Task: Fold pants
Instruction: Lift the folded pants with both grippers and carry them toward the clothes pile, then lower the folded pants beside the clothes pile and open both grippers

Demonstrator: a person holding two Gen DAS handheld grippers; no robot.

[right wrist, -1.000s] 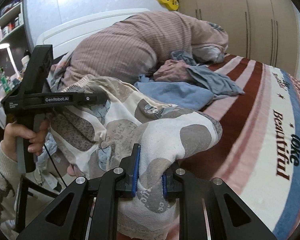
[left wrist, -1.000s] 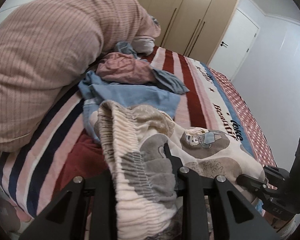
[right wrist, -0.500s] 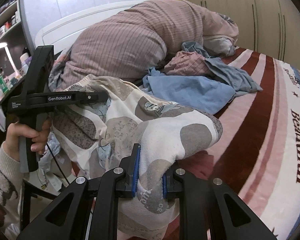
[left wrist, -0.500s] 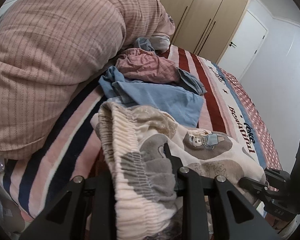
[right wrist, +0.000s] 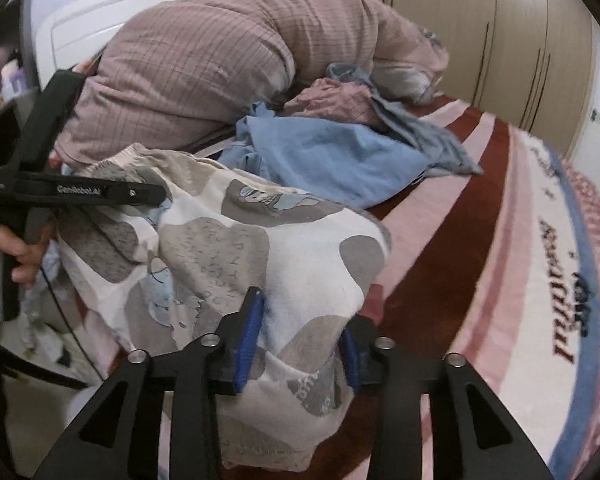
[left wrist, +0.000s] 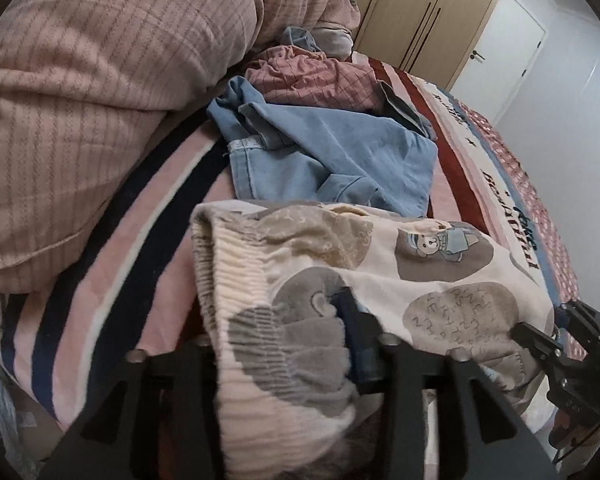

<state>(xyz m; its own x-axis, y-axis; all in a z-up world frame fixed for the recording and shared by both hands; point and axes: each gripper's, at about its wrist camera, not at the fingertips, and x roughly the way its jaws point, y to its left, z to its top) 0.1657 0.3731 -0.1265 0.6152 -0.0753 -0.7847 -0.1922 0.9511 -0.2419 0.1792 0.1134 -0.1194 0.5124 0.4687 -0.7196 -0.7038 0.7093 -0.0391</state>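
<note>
The cream pants [left wrist: 380, 272] with grey patches and bear prints hang between my two grippers at the near edge of the bed. My left gripper [left wrist: 284, 344] is shut on the ribbed elastic waistband; its left finger is hidden under the cloth. My right gripper [right wrist: 300, 340] holds the other end of the pants [right wrist: 260, 256] between its blue pads, with the jaws spread wider around a bunch of cloth. The left gripper [right wrist: 100, 194] also shows in the right wrist view, and the right gripper [left wrist: 556, 348] shows in the left wrist view.
The striped blanket [right wrist: 480, 240] covers the bed. A blue garment [left wrist: 340, 152], a pink checked one [left wrist: 316, 80] and a grey one [right wrist: 420, 128] lie piled beyond the pants. A big pink duvet heap [left wrist: 100, 80] fills the left. Wardrobes [right wrist: 500, 40] stand behind.
Both grippers have carried the pants forward over the bed toward the clothes pile. The right gripper's jaws have spread wider apart around the cloth.
</note>
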